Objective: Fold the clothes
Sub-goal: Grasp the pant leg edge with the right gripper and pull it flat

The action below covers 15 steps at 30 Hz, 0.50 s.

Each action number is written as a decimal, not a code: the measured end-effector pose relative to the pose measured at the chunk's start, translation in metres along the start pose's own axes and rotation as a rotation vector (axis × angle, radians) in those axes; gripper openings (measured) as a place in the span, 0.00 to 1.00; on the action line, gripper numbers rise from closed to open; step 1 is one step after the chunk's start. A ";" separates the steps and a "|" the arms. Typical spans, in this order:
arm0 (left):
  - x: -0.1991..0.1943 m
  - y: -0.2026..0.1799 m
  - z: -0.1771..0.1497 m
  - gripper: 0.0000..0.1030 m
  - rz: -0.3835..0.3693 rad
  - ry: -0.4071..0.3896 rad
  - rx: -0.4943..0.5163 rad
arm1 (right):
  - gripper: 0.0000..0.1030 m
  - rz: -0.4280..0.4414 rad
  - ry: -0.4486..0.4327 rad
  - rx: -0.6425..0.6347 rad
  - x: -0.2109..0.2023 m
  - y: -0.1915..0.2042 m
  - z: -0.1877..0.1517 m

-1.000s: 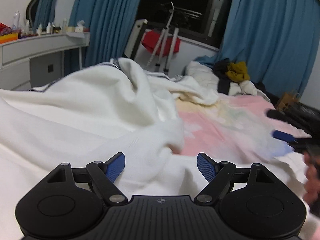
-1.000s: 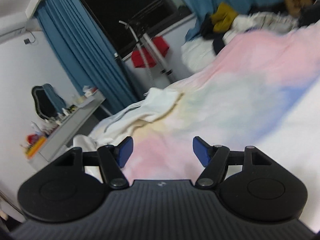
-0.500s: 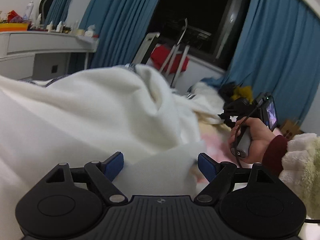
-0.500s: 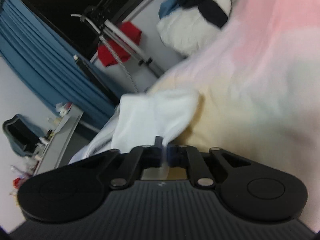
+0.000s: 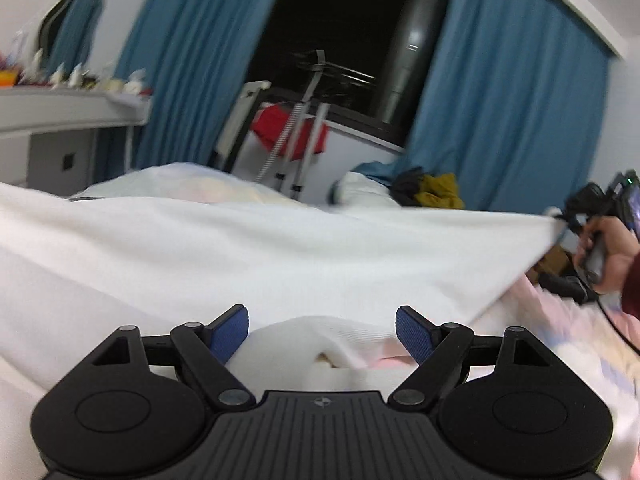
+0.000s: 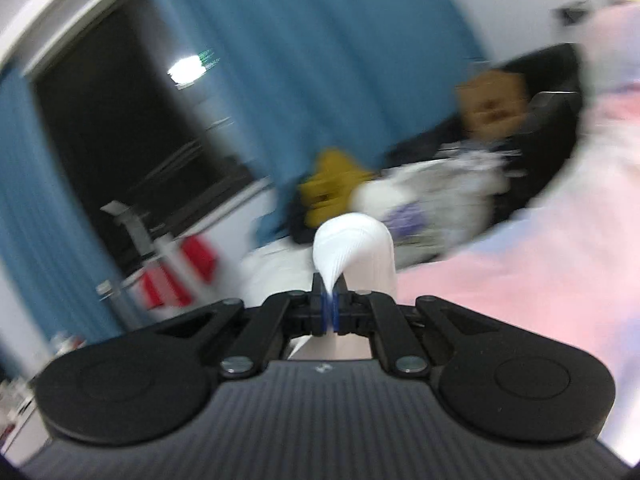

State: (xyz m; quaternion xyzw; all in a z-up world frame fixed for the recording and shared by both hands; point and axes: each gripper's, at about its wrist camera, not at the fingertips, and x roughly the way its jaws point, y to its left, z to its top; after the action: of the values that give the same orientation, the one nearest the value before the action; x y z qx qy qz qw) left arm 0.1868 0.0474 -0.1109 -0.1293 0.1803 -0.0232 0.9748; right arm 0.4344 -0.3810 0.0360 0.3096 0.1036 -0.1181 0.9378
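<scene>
A white garment (image 5: 256, 248) lies stretched across the pink bed in the left wrist view. My left gripper (image 5: 322, 334) is open, low over the garment's near edge, with a fold of white cloth between its blue pads. My right gripper (image 6: 330, 308) is shut on a corner of the white garment (image 6: 352, 244) and holds it lifted. In the left wrist view the right gripper (image 5: 560, 216) pulls that corner taut at the far right.
A pink and pastel bedsheet (image 5: 560, 320) covers the bed. A pile of clothes with a yellow piece (image 5: 436, 192) lies at the far end. A white dresser (image 5: 60, 120) stands left, a red item on a rack (image 5: 292, 132) by blue curtains.
My right gripper closed on the garment's corner and pulled it up and to the right, spreading the bunched cloth flat. My left gripper stayed open near the garment's near edge.
</scene>
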 end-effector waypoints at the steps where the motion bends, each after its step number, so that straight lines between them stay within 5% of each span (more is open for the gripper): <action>1: 0.001 -0.004 -0.002 0.80 -0.004 0.007 0.029 | 0.05 -0.024 0.015 0.024 -0.005 -0.020 -0.003; 7: 0.007 -0.030 -0.018 0.80 0.010 0.048 0.208 | 0.05 -0.060 0.090 0.255 -0.027 -0.122 -0.046; 15: 0.023 -0.055 -0.029 0.79 0.148 0.111 0.369 | 0.06 -0.056 0.218 0.331 0.001 -0.152 -0.071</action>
State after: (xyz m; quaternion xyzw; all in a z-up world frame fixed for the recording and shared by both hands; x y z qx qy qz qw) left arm 0.1983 -0.0153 -0.1311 0.0665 0.2356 0.0090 0.9695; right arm 0.3831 -0.4565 -0.1043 0.4677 0.1920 -0.1252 0.8537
